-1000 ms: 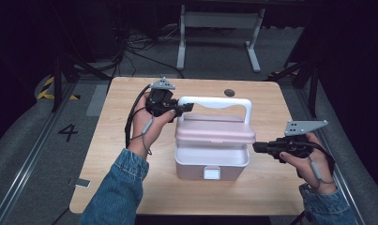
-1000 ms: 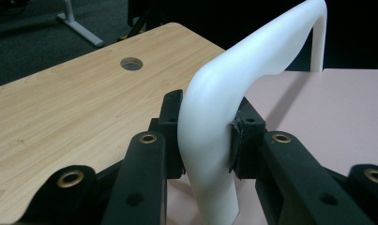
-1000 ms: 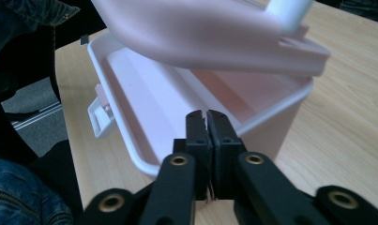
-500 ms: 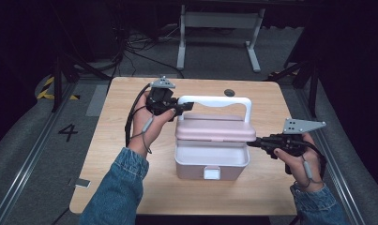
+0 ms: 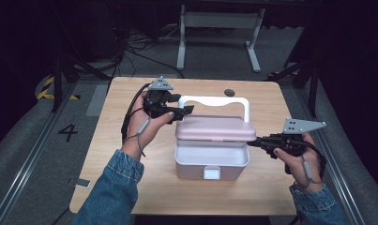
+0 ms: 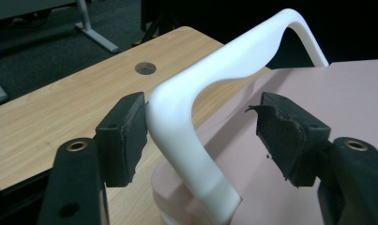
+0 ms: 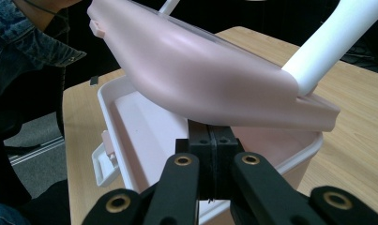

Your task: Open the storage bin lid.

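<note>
High view: pink storage box (image 5: 211,159) mid-table (image 5: 130,187), lid (image 5: 215,129) raised. Left gripper (image 5: 184,110) at the box's white handle (image 5: 215,101), far-left corner. Right gripper (image 5: 252,143) at the box's right side under the lid.

Left gripper view: jaws apart, straddling the handle (image 6: 186,117); left pad (image 6: 125,133) touching it.

Right gripper view: jaws pressed together, tips under the lid (image 7: 200,75), above the box rim (image 7: 125,154).

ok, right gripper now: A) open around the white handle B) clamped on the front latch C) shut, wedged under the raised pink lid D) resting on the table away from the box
C: the right gripper has its jaws pressed together, tips under the pink lid tilted above the box.
</note>
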Available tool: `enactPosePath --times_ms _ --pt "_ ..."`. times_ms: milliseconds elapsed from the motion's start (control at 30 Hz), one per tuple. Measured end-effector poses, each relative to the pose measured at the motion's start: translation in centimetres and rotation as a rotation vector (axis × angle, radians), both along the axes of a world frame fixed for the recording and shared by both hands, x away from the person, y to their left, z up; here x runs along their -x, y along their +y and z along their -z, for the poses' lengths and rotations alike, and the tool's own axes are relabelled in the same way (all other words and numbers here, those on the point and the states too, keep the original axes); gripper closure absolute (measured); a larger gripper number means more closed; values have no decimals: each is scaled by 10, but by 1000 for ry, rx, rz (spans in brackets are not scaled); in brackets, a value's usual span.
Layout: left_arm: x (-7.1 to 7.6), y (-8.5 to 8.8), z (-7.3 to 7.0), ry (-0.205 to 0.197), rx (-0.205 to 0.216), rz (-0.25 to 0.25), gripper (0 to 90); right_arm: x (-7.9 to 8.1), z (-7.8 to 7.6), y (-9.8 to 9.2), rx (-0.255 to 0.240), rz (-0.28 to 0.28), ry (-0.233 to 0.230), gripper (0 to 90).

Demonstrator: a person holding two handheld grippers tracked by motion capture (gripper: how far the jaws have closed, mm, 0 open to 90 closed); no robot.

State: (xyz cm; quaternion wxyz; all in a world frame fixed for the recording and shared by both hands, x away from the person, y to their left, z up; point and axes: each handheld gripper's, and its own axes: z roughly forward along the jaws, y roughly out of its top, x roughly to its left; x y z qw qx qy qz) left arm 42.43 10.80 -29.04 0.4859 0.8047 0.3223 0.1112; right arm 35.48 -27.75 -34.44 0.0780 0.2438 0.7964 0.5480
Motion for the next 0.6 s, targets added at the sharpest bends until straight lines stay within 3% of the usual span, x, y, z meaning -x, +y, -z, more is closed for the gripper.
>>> enactPosePath --times_ms 267,467,600 --pt "15 18 -6 -56 -50 -23 305 0 -1 1 -7 2 -8 900" --pt "28 35 -8 -80 -62 -21 294 1 -1 1 -11 12 -12 900" --pt "39 41 -6 -94 -78 5 288 2 -1 0 -31 40 14 900"
